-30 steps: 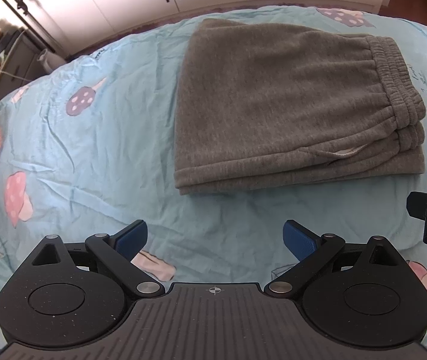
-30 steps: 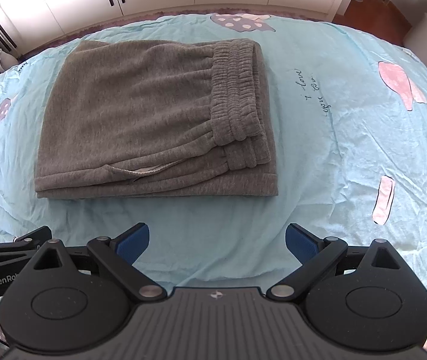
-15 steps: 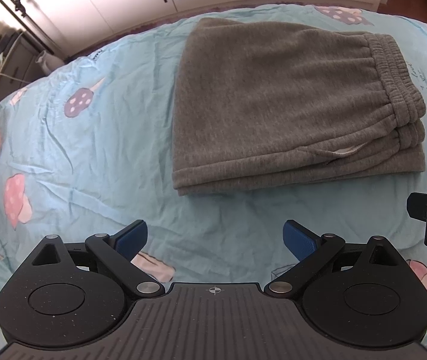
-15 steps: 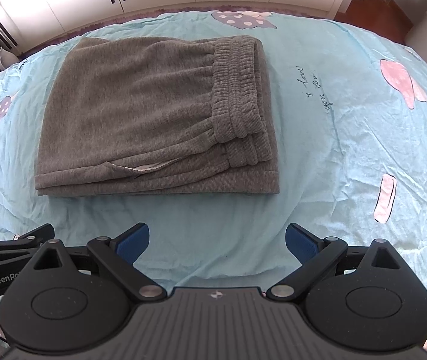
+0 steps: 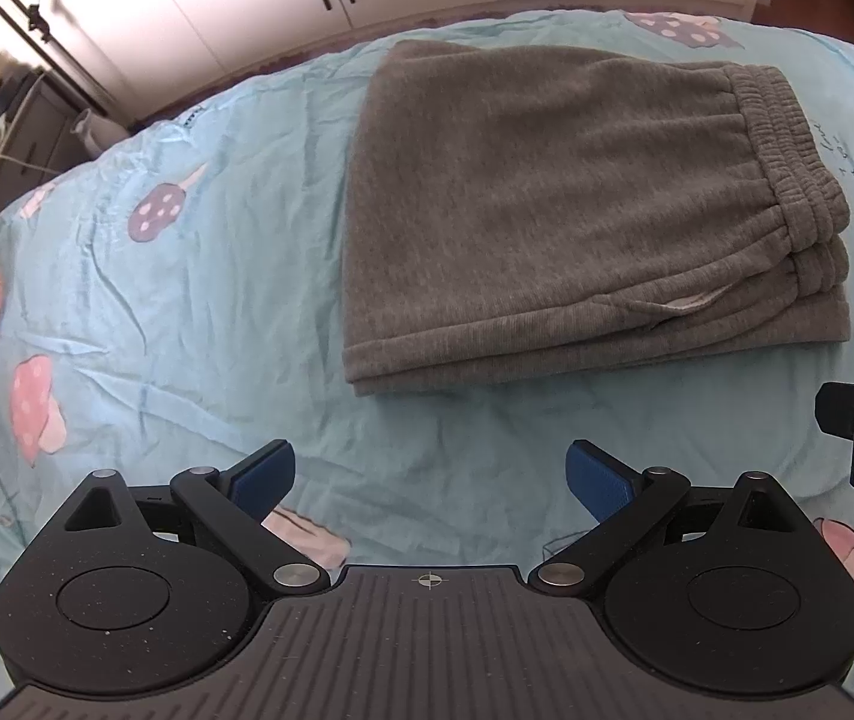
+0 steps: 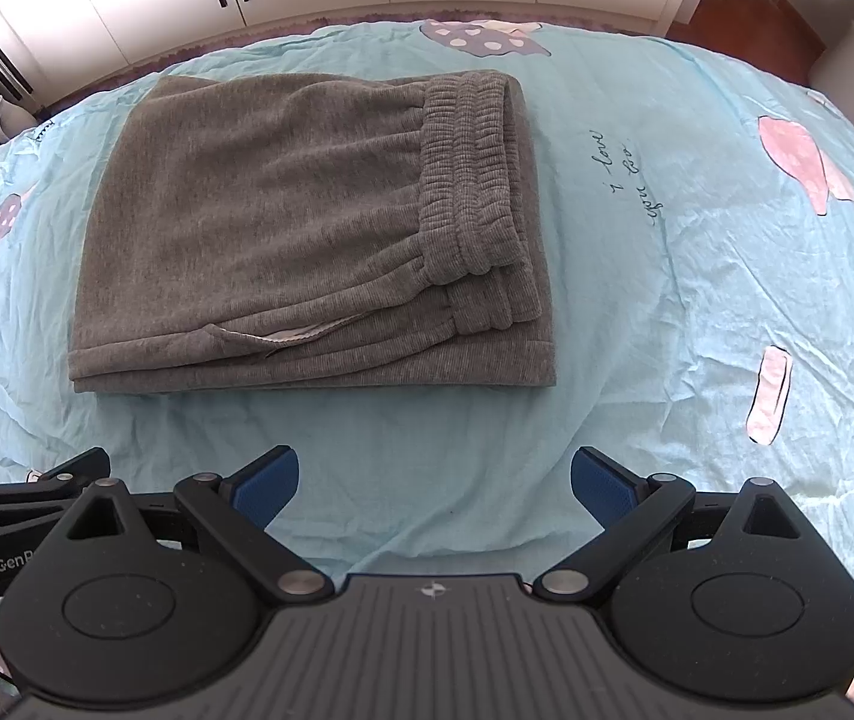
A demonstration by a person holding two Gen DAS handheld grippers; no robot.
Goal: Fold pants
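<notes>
Almost nothing different from a second ago: grey pants (image 6: pixel 307 228) lying folded in a neat stack on the bed (image 6: pixel 697 252), only a slight drift of view. Left gripper (image 5: pixel 430 474) and right gripper (image 6: pixel 434 477) held back, fingers spread, empty. Probably finished.

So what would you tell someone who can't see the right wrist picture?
Grey pants lie folded in a neat stack on a light blue bedsheet printed with mushrooms. The right claw hovers open in front of them, holding nothing.
</notes>
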